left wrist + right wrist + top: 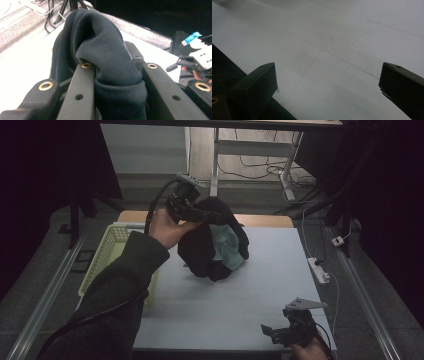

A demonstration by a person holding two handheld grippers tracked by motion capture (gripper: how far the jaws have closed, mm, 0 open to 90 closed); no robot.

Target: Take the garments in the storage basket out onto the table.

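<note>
Dark knitted garment (200, 252), soft and bunched into a rounded heap with a pale teal lining or layer showing at its middle, hangs over the far middle of the table (225, 315), its lower folds resting on the surface. That table is covered by a smooth, pale blue-grey sheet with faint creases and a finely pebbled texture, seen close in the right gripper view. At the table's left edge sits a pale yellow-green plastic basket (107, 252) with a lattice wall. Just right of it, the left gripper (192, 210) has its jaws clenched on a thick fold of the garment's ribbed fabric, which bulges up between the two black bars in the left gripper view. A grey carpeted floor (45, 265) surrounds the table, with a metal desk frame (216, 155) and loose cables beyond it, and a white power strip (318, 270) lies on the floor to the right. Near the table's near right corner the right gripper (272, 332) rests low, its jaws spread wide apart over bare sheet with nothing between them.
</note>
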